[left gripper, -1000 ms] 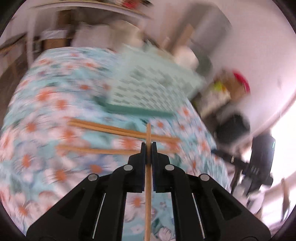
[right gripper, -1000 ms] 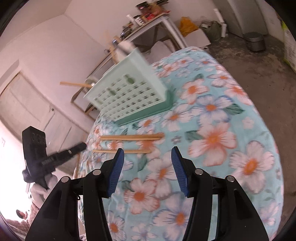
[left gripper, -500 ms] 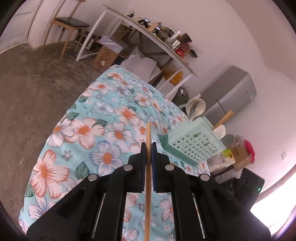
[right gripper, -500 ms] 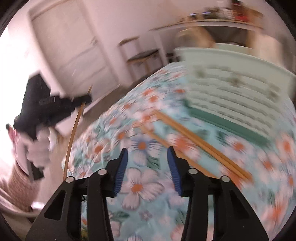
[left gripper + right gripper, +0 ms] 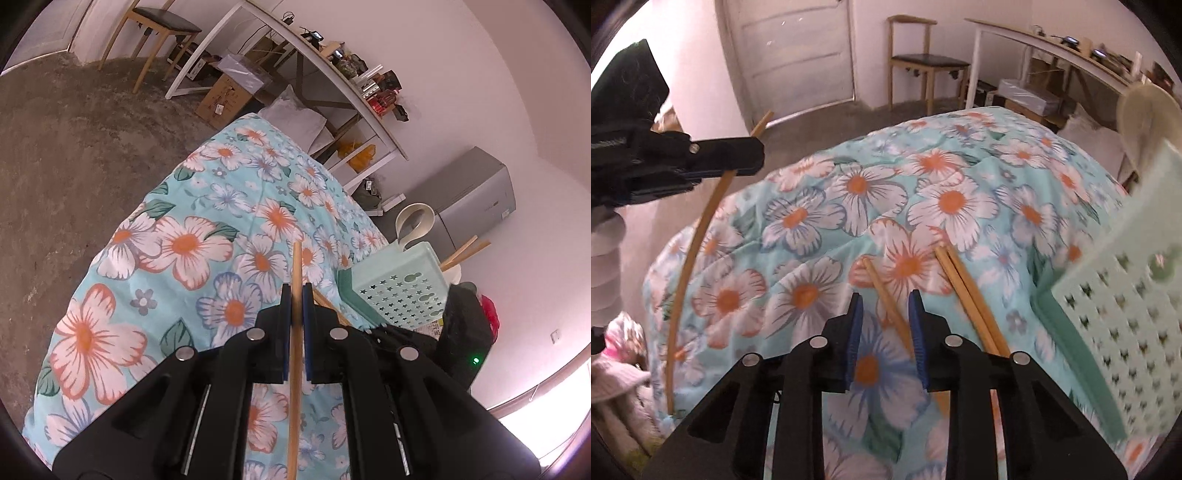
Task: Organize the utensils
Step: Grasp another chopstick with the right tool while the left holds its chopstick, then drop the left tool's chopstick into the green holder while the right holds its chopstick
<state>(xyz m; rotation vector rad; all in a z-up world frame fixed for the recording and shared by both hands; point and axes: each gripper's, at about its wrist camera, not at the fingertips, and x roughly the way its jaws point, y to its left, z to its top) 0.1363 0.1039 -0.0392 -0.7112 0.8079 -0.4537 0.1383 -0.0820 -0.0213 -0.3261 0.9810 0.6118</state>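
Flanking chopstick [image 5: 886, 295] — paired chopsticks [image 5: 971, 295], basket [image 5: 1126, 317]

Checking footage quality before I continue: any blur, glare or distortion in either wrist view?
Left wrist: sharp, window glare at lower right. Right wrist: motion blur smears the green basket at right; fisheye bends the held chopstick into a curve; blown-out light at upper left.

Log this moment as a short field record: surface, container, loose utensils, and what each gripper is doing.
surface: floral cloth
container: mint perforated basket, at the right
loose utensils: single chopstick and a pair of chopsticks lying on the cloth
left gripper: shut on held chopstick
right gripper: jaws have just been closing, astride the single chopstick, pads not yet pressing it
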